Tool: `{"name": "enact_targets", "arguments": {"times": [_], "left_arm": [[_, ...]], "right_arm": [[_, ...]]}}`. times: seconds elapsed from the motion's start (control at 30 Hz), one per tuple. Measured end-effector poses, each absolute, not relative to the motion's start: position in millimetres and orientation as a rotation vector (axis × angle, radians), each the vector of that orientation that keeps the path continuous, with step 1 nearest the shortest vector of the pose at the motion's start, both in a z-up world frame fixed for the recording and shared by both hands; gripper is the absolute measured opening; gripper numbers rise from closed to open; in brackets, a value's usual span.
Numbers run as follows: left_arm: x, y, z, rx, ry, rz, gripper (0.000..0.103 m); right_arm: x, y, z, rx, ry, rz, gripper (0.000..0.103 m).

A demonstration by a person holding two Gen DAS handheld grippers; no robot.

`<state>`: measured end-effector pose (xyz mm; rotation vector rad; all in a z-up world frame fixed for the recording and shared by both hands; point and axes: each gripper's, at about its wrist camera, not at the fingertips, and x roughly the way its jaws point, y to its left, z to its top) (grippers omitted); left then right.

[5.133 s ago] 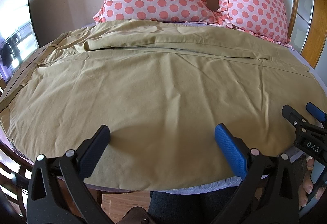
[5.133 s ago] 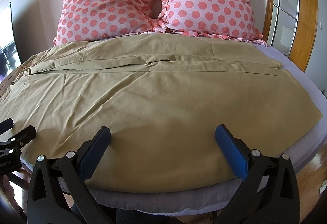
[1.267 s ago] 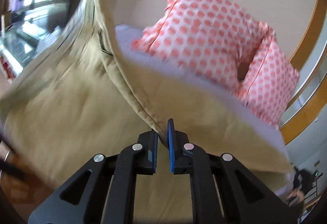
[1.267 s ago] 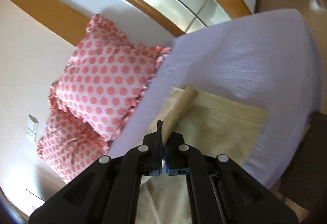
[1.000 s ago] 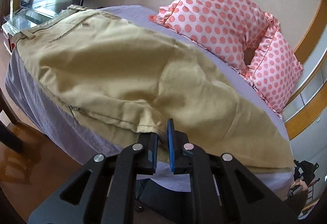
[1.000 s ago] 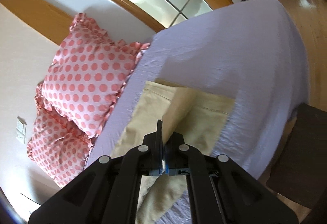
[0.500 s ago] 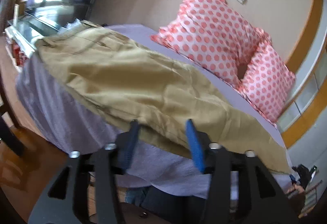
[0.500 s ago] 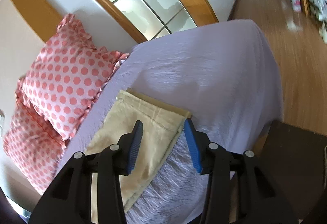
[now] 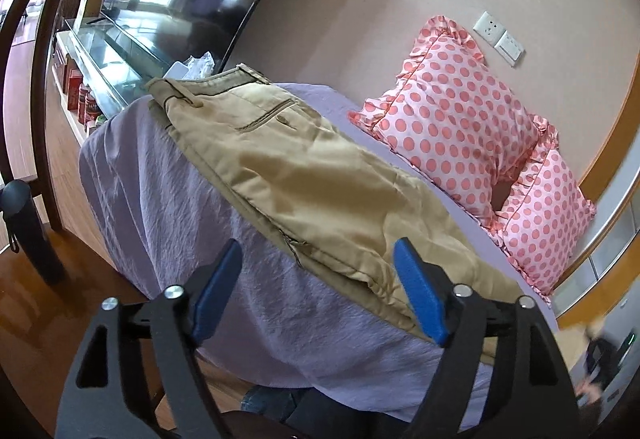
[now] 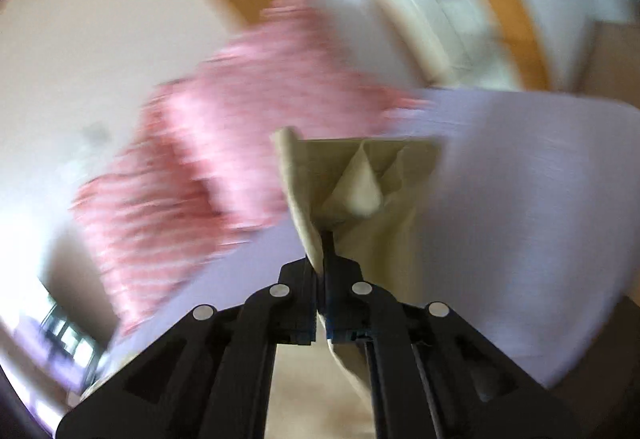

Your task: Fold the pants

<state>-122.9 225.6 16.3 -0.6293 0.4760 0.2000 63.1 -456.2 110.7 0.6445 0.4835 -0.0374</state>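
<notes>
pants (image 10: 360, 175) pinched between right fingers (image 10: 310, 303), left fingers (image 9: 420, 291) apart

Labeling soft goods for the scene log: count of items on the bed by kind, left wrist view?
pants: 1
pillows: 2
sheet: 1
Total: 4

Tan pants (image 9: 320, 183) on a lilac sheet (image 9: 168, 199), pink pillows (image 9: 448, 119) with coral dots, blue-padded black grippers (image 9: 316, 291).
</notes>
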Motion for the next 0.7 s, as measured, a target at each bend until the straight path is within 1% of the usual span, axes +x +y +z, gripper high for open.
{"name": "enact_targets", "arguments": {"times": [0.1, 0.17, 0.23, 0.3, 0.33, 0.37, 0.4, 0.43, 0.47, 0.5, 0.53, 0.7], "left_arm": [[-121.9, 220.6, 13.0, -0.625, 0.483, 0.151, 0.080], [-118.1, 217.9, 9.2, -0.629, 0.500, 0.116, 0.084], [-110.2, 213.9, 2.0, -0.637, 0.537, 0.086, 0.085], [-104.2, 210.6, -3.3, -0.648, 0.559, 0.057, 0.085], [-102.0, 209.5, -5.5, -0.653, 0.566, 0.045, 0.085], [-99.3, 208.7, -8.2, -0.662, 0.569, 0.028, 0.085], [-98.0, 208.2, -9.6, -0.663, 0.573, 0.022, 0.086], [-94.9, 207.4, -11.7, -0.668, 0.578, 0.012, 0.087], [-92.7, 207.1, -12.8, -0.671, 0.580, 0.008, 0.087], [-90.4, 207.0, -13.2, -0.676, 0.581, 0.006, 0.087], [-88.1, 207.1, -13.3, -0.684, 0.577, 0.002, 0.087], [-75.4, 210.7, -10.2, -0.688, 0.564, 0.035, 0.087]], "right_arm": [[88.4, -366.4, 139.2, 0.555, 0.478, 0.254, 0.003], [98.2, -302.2, 137.9, 0.493, 0.536, 0.434, 0.003], [101.7, -228.6, 114.9, 0.351, 0.690, 0.603, 0.003], [97.3, -184.5, 88.6, 0.217, 0.841, 0.682, 0.005], [91.0, -167.6, 73.9, 0.169, 0.918, 0.714, 0.010], [86.6, -161.3, 67.1, 0.153, 0.951, 0.726, 0.018], [80.6, -161.3, 63.6, 0.172, 0.958, 0.737, 0.025], [79.4, -163.8, 64.6, 0.201, 0.949, 0.745, 0.046], [76.7, -169.9, 67.8, 0.239, 0.930, 0.744, 0.073], [75.7, -179.3, 70.5, 0.269, 0.907, 0.735, 0.082], [75.1, -186.9, 75.4, 0.294, 0.878, 0.724, 0.084], [83.3, -207.8, 75.8, 0.374, 0.878, 0.696, 0.084]]}}
